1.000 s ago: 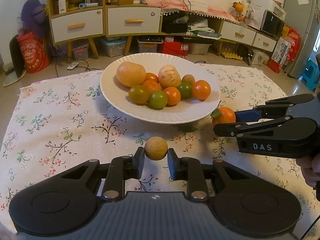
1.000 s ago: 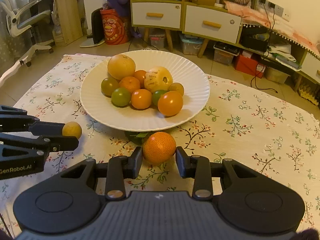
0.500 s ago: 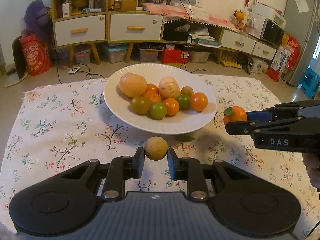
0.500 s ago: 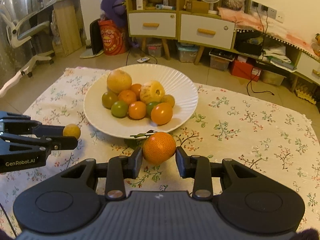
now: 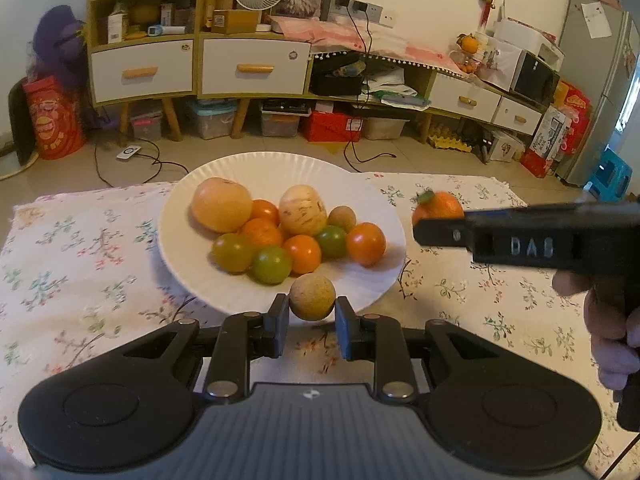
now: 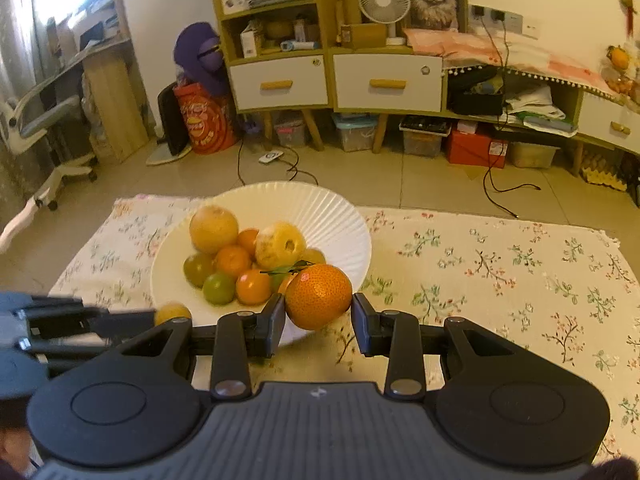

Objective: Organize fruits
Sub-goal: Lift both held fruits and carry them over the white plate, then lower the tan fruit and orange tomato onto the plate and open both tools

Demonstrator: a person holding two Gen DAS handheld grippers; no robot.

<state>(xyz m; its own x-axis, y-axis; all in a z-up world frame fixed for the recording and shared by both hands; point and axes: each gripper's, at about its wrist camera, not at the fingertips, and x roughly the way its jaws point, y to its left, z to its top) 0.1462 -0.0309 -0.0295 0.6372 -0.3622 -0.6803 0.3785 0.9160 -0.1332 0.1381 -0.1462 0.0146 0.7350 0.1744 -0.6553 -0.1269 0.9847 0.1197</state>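
I'm carrying fruit to the plate (image 5: 372,288): my left gripper (image 5: 311,322) pinches a small brown fruit (image 5: 312,297) at its near rim, my right gripper (image 6: 319,322) clamps an orange (image 6: 319,295) beside it, and next both need releasing over the plate.

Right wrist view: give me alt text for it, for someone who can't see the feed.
The right tool grips an orange above the near rim of a white plate piled with fruit, on a floral cloth. At lower left, the left tool holds a small tan fruit. Cabinets and floor clutter fill the background.
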